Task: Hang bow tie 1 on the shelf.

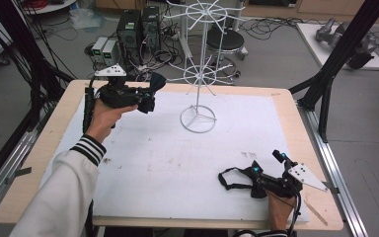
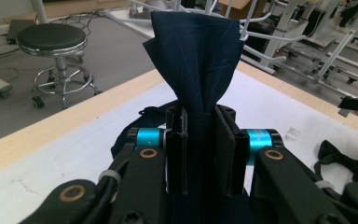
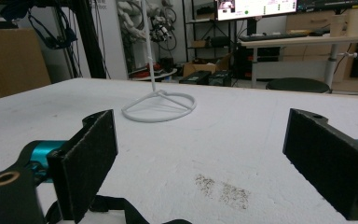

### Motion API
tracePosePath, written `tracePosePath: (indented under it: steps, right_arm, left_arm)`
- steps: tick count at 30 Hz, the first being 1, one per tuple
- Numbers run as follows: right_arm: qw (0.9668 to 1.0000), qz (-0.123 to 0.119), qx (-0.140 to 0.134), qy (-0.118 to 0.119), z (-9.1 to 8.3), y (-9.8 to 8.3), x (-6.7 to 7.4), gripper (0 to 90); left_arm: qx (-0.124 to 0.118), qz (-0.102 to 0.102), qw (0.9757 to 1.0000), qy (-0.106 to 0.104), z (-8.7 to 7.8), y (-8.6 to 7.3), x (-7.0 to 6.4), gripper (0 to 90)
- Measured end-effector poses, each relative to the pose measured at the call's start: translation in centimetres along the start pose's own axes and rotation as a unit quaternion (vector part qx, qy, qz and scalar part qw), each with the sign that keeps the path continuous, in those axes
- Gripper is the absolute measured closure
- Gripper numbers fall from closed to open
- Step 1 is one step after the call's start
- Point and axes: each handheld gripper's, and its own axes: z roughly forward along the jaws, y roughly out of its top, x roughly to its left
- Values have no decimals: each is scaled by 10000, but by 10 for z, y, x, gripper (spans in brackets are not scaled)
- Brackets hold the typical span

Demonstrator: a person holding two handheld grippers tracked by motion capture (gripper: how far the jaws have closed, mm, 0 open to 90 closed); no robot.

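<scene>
Held above the bench's far left, near the white wire rack [image 1: 198, 74], the left gripper [image 2: 200, 140] has its fingers clamped on a soft, light navy bow tie [image 2: 196, 56], likely best pinched mid-knot, while the right gripper [image 3: 214, 158], fingers apart, rests near right.

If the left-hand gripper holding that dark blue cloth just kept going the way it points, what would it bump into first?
Probably the white wire rack. The left gripper, shut on the dark blue cloth, points toward the rack's arms, though depth is hard to judge.

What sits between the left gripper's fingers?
A dark navy fabric bow tie is pinched upright between the left gripper's black fingers. Its lower part is hidden behind the fingers and gripper body.
</scene>
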Motion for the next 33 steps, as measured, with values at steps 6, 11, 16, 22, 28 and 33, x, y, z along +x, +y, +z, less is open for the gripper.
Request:
tracePosePath:
  steps: [6, 11, 16, 22, 28, 33]
  right_arm:
    - [10000, 9, 12, -4, 0, 0, 0, 93]
    - [10000, 13, 9, -9, 0, 0, 0, 93]
    - [10000, 26, 18, 8, 0, 0, 1, 93]
    - [10000, 24, 19, 3, 0, 0, 0, 93]
    - [10000, -11, -3, -2, 0, 0, 1, 93]
    - [10000, -19, 9, 5, -1, 0, 1, 93]
  left_arm:
    - [6, 10, 10000, 48, 2, 4, 4, 754]
    - [-36, 67, 9999, 75, 5, 15, 4, 754]
    - [-36, 77, 9999, 100, 10, 22, 5, 754]
    - [-121, 54, 9999, 94, 13, 30, 6, 754]
    - [-110, 45, 9999, 107, 17, 35, 6, 754]
    - [-131, 58, 9999, 60, 24, 39, 2, 754]
